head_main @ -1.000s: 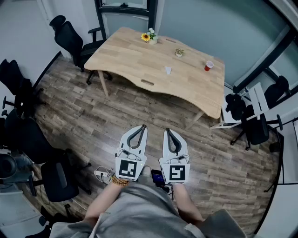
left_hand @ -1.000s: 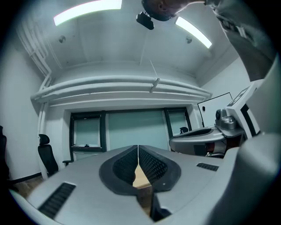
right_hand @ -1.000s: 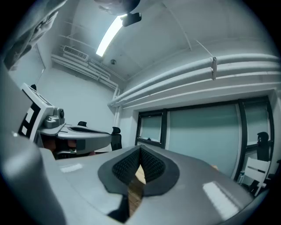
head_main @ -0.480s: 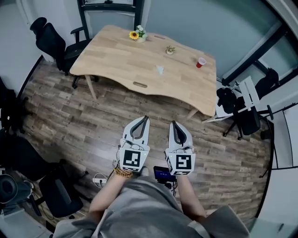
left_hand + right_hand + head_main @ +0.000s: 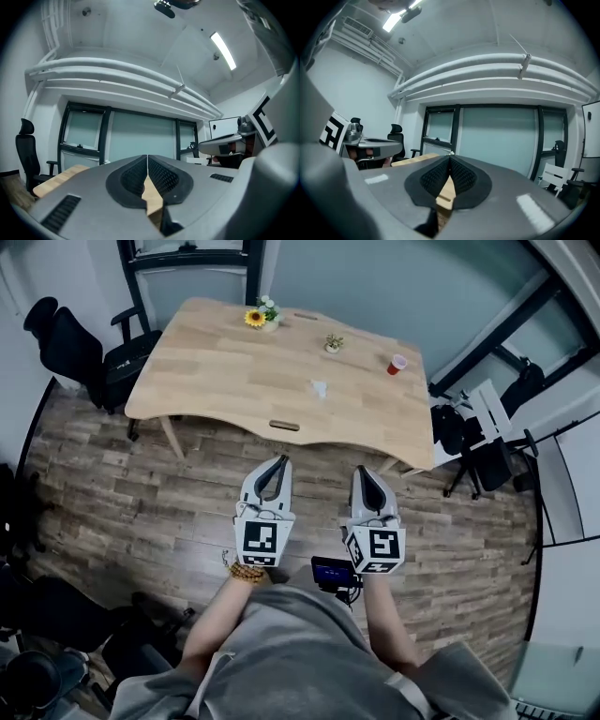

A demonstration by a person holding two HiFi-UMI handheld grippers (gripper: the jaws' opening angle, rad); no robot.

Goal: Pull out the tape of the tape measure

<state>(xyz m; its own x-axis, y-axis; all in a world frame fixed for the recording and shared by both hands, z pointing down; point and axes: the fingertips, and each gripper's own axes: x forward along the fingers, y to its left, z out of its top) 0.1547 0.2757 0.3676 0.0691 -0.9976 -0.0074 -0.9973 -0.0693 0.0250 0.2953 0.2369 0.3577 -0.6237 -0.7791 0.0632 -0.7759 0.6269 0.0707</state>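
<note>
A wooden table (image 5: pixel 225 381) stands ahead of me across the plank floor. Near its middle lies a small pale object (image 5: pixel 319 388), too small to identify. Both grippers are held side by side in front of my body, well short of the table and pointing toward it. My left gripper (image 5: pixel 278 459) is shut, with its ribbed pads (image 5: pixel 135 174) together and nothing between them. My right gripper (image 5: pixel 364 470) is also shut and empty, its pads (image 5: pixel 460 174) meeting at the tip. In both gripper views the table edge shows as a light strip behind the jaws.
On the table stand a sunflower (image 5: pixel 256 317), a small potted plant (image 5: pixel 332 343) and a red cup (image 5: pixel 397 364). Black office chairs (image 5: pixel 70 343) stand at the left, with more chairs and a white stand (image 5: pixel 478 442) at the right. A black device (image 5: pixel 333 571) hangs at my waist.
The table has come nearer and shifted left in the head view as I walk toward it. Both grippers stay shut and side by side.
</note>
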